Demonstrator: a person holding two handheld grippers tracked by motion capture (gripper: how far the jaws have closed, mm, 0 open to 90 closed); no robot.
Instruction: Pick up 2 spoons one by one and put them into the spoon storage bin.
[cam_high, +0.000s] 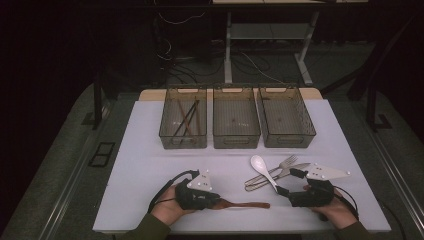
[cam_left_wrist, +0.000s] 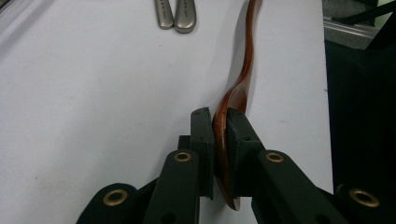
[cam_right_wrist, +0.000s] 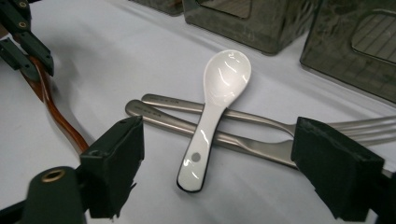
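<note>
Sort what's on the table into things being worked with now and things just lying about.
In use: wooden spoon, clamped in the left gripper; three bins.
Lying about: white spoon, fork, knife, in front of the open right gripper.

Wooden spoon (cam_left_wrist: 243, 70) handle runs past the top edge.

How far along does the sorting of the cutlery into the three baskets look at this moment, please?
Done: chopsticks already lie in the left basket. In hand: the left gripper is shut on the wooden spoon. Left: the white spoon, fork and knife lie on the table between the open right gripper's jaws; the middle basket and right basket look empty.
</note>
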